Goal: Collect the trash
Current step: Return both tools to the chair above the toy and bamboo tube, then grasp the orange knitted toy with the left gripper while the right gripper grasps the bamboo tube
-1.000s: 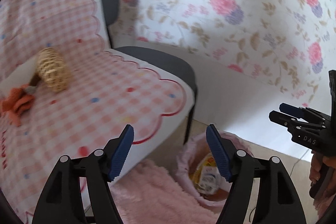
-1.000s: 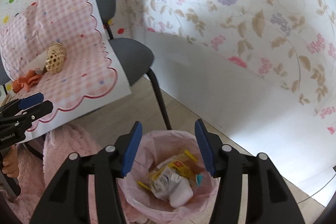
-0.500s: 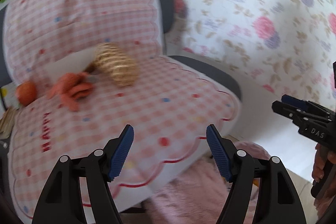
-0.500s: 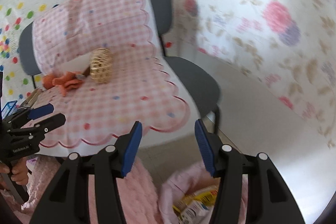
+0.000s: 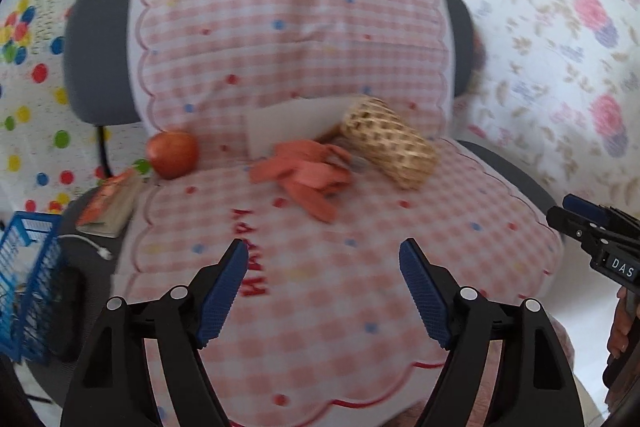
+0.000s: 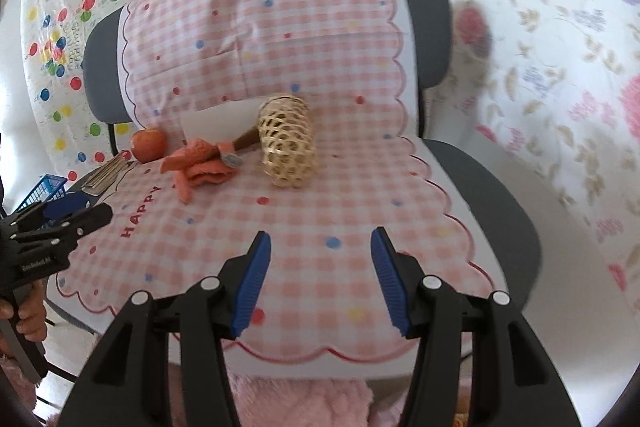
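A chair covered by a pink checked cloth fills both views. On its seat lie a woven straw basket on its side, orange peel-like scraps, a white paper piece and a red-orange fruit. A small brown-handled object lies by the scraps. My left gripper is open and empty above the seat front. My right gripper is open and empty above the seat front.
A book lies on a neighbouring seat to the left. A blue wire basket stands at far left. Pink fluffy fabric lies below the seat edge. Flowered wall covering is at right.
Both grippers swung up and left from the pink trash bag on the floor to face the chair seat. The bag has left both views. Both stay open.
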`<action>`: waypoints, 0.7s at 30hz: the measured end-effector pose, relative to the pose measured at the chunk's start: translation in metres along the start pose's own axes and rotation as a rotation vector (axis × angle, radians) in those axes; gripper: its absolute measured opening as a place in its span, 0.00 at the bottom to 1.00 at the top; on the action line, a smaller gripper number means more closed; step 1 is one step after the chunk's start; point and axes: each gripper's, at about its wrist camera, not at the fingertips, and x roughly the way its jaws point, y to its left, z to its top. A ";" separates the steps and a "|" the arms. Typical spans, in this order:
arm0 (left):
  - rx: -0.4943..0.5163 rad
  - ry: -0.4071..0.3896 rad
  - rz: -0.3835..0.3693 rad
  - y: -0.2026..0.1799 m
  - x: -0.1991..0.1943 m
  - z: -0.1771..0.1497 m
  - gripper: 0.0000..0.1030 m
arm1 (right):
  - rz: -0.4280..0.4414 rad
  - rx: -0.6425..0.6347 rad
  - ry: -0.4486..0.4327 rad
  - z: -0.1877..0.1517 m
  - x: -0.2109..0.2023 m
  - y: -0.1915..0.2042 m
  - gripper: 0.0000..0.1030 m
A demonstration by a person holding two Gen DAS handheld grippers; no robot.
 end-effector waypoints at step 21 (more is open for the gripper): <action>-0.011 0.010 0.021 0.018 0.052 0.057 0.78 | 0.091 -0.046 0.022 0.057 0.080 0.016 0.60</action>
